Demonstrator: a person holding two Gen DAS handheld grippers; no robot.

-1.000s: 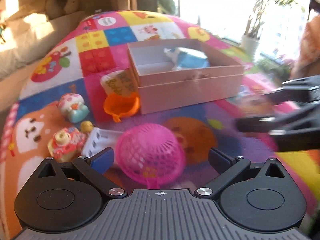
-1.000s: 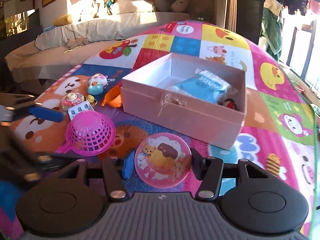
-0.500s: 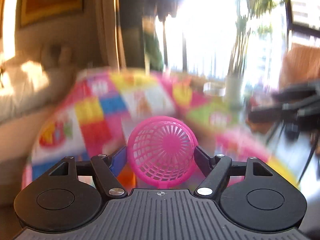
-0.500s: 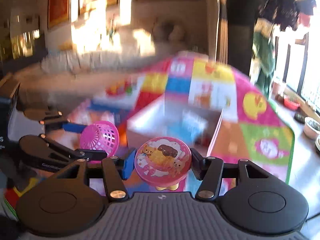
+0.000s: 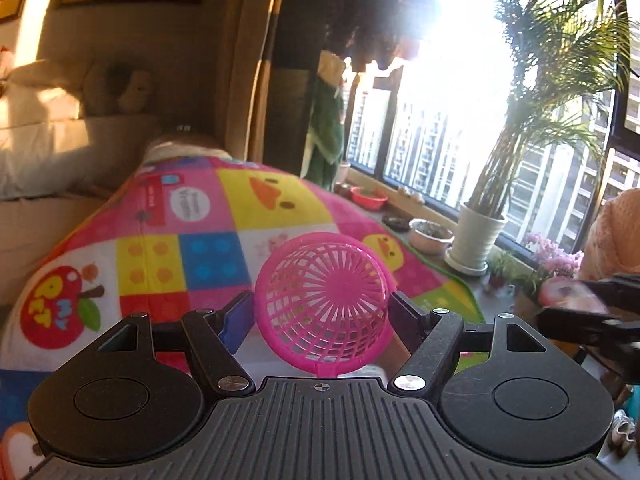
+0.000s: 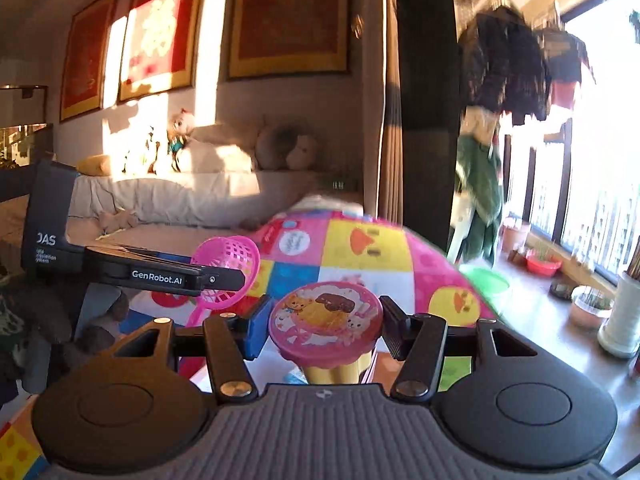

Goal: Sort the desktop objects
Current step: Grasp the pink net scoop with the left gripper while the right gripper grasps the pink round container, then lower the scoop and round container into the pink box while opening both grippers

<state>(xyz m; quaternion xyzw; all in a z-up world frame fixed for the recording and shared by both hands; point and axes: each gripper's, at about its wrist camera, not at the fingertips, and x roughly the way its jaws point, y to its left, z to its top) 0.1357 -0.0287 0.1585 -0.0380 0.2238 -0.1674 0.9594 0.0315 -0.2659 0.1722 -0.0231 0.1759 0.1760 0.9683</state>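
Left tool (image 5: pixel 322 314) first — left wrist view: it's clamped on the pink mesh basket (image 5: pixel 323 306), pads pressing both sides, basket tipped with its bottom facing away from the camera and a handle stub low near the palm. Jaws have just been closing, basket between them. Below and beyond it lies the colourful play mat (image 5: pixel 180 248) covering the desk. No box visible here, so I can't place the drop target from this view. Right tool (image 5: pixel 580 312) shows blurred at the right edge, something pink in it.

Right wrist view: right tool (image 6: pixel 324 326) is gripping the pink-lidded cupcake toy (image 6: pixel 326 326) — printed lid up, yellow fluted base hanging below the pads. Grip looks centred on the lid rim. The left tool (image 6: pixel 224 276) crosses at the left with the basket, its handle drooping.

Doing this step well, my call: both items are lifted, so I'd carry them level and slow, keep the two tools apart to avoid a clash, and tilt the cameras down until the container comes into view before releasing. Basket is springy plastic — I'd not squeeze harder. Cupcake hold is on the lid only, so the base may drop if that lid is loose.
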